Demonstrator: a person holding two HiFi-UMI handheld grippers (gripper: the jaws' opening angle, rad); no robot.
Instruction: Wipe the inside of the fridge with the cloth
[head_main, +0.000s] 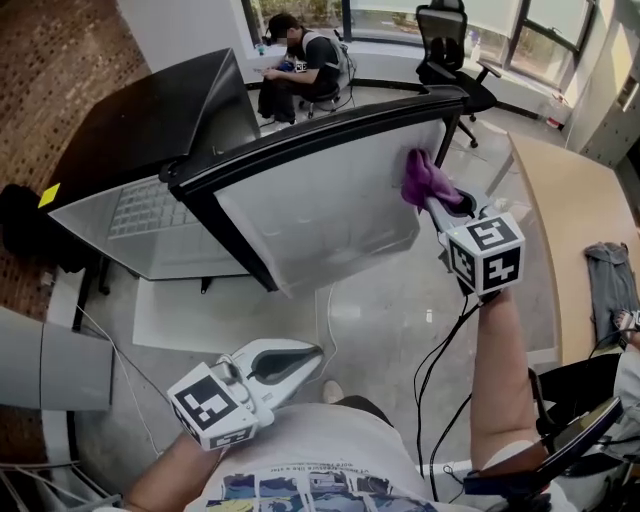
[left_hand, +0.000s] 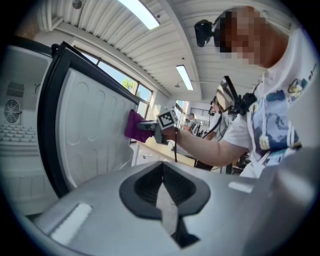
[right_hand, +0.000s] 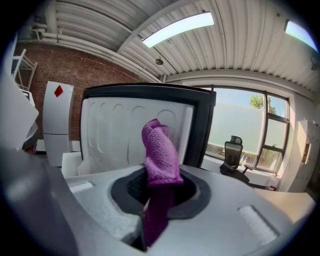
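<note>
The fridge stands open, its white inside with shelf ridges facing up in the head view, just left of the fridge door. The door is swung out wide, black round the edge, with its white moulded liner turned toward the person. To the right of the door lies a curved wooden table, well apart from it. Beyond the door's far edge a seated person bends forward, and a black office chair stands near the windows, off the door's outer corner.

The right gripper is raised at the door's outer upper part, its marker cube toward the camera. Its jaws are clenched on the purple cloth; the right gripper view shows the cloth pinched between the dark pads, a bunched end rising past the tips and a darker tail hanging back below them. The bunched end is against the door's white liner, close to the black edge.

The left gripper is held low, well below the door's bottom edge and near the person's shirt. Its jaws are closed tip to tip with nothing between them.
</note>
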